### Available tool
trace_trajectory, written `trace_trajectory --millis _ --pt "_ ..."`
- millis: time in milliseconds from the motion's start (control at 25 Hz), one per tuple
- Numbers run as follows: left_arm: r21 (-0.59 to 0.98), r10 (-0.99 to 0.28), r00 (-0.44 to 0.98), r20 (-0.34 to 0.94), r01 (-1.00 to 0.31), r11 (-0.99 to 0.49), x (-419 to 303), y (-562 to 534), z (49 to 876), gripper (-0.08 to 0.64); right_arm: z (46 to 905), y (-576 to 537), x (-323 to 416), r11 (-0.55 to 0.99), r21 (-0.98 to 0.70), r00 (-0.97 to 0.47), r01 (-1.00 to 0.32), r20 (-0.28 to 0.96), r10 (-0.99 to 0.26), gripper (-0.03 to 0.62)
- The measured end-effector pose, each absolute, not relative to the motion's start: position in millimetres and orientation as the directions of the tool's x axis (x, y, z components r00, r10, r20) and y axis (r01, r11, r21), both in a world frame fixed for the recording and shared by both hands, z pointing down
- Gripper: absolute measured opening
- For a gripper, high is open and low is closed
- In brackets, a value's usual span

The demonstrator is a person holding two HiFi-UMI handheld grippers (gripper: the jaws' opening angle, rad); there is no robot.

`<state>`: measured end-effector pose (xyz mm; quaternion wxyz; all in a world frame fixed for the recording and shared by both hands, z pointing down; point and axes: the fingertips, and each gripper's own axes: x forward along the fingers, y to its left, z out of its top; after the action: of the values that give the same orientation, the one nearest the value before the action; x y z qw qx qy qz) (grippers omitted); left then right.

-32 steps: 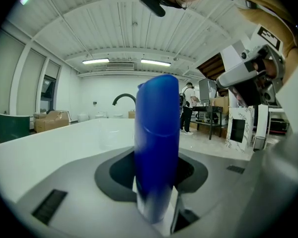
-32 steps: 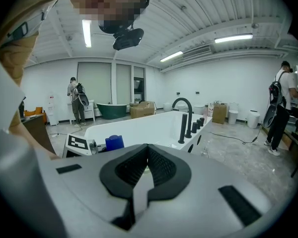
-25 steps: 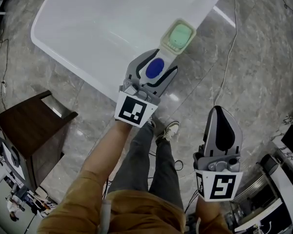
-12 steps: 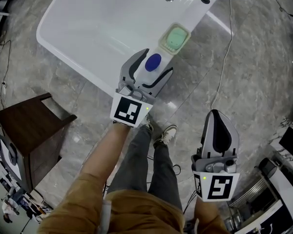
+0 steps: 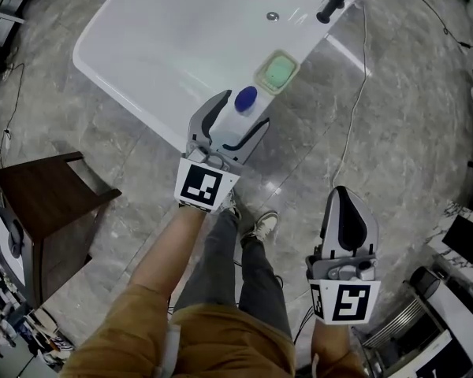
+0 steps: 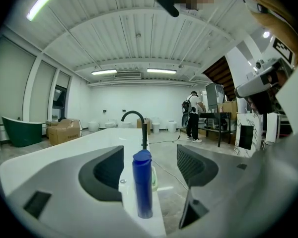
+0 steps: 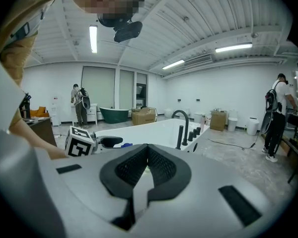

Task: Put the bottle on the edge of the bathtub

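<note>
A blue bottle [image 5: 245, 98] [image 6: 142, 185] stands upright on the near rim of the white bathtub [image 5: 159, 123], next to a green soap dish [image 5: 277, 71]. My left gripper [image 5: 243, 111] [image 6: 150, 170] is open. Its jaws have just been opening, and the bottle stands between them with a gap to each pad [image 6: 107, 175]. My right gripper [image 5: 345, 205] [image 7: 148, 156] hangs over the grey floor at lower right, away from the tub, shut with nothing in it.
A black faucet [image 5: 335, 1] [image 6: 137, 121] rises at the tub's far end. A dark wooden stand [image 5: 43, 211] is on the left. A thin cable [image 5: 353, 124] crosses the marble floor. People [image 6: 193, 116] [image 7: 276, 114] stand far back.
The left jaws have spread apart and let go of the bottle, which stays upright on the rim. Both grippers have drawn back a little from the tub.
</note>
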<state>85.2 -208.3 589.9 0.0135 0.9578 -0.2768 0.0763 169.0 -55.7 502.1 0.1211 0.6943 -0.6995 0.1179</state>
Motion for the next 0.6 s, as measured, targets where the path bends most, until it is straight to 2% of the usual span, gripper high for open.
trace_trajectory --millis 320,480,600 --pt "-0.058 -0.562 0.811 0.163 -0.561 -0.826 68.0 -204.9 555.8 0.306 466.2 -48.8 177.2 -0.003 -0.048 -0.012 -0.999 0.308 -0.951 0.005" --pt "-0.074 -0.579 0.795 0.179 -0.576 -0.814 62.6 -197.5 534.2 0.161 437.9 -53.2 173.2 0.018 -0.044 -0.029 -0.999 0.268 -0.963 0.005" --pt "-0.079 -0.575 0.796 0.189 -0.571 -0.817 61.1 -189.7 518.1 0.1 419.9 -52.9 169.6 0.035 -0.047 -0.046 -0.998 0.251 -0.967 0.005"
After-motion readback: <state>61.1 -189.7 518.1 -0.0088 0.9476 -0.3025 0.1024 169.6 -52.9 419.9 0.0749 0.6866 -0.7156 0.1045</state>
